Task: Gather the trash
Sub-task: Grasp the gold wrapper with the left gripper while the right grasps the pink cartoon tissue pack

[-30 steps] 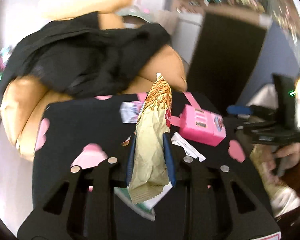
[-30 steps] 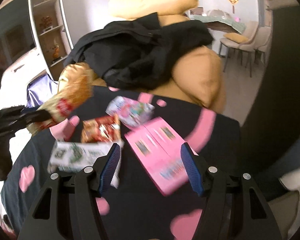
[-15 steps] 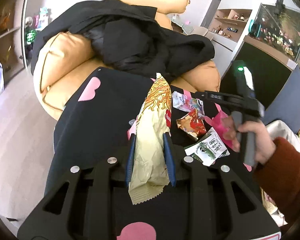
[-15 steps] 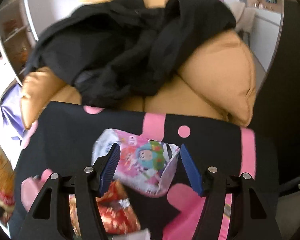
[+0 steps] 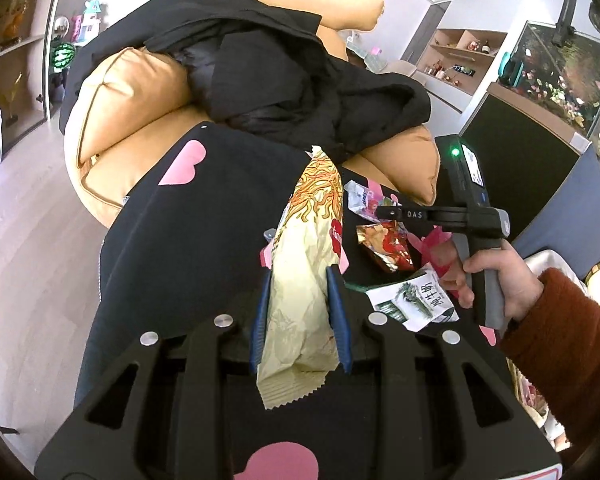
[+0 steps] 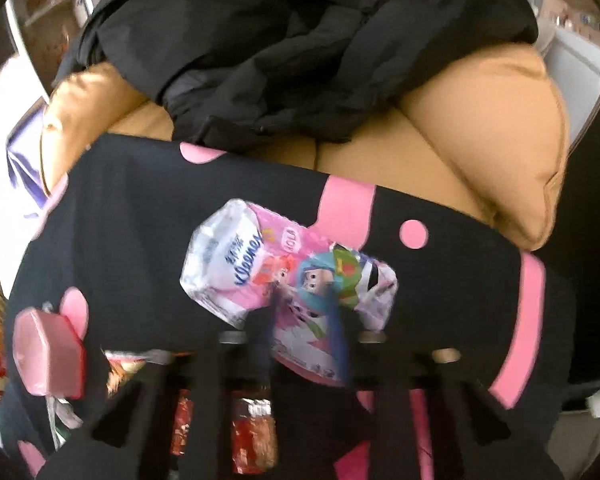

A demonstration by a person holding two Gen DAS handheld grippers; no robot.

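My left gripper (image 5: 298, 286) is shut on a cream and orange snack wrapper (image 5: 306, 256), held upright above the black cloth with pink hearts (image 5: 188, 248). My right gripper (image 6: 304, 304) has closed on the near edge of a pink and white cartoon wrapper (image 6: 260, 264) lying on the cloth; the fingers are blurred. It also shows in the left wrist view (image 5: 384, 213), reaching over the wrapper (image 5: 360, 198). A red and gold wrapper (image 5: 386, 246) and a white and green packet (image 5: 416, 300) lie beside it.
A tan cushion seat (image 5: 132, 120) with a black jacket (image 5: 284, 72) piled on it stands behind the cloth. A pink box (image 6: 48, 356) lies at the left in the right wrist view. Wood floor (image 5: 28, 264) is at the left.
My right gripper moved forward onto the cartoon wrapper and its fingers narrowed around the wrapper's edge. My left gripper kept hold of the snack wrapper and swung left, away from the pink box.
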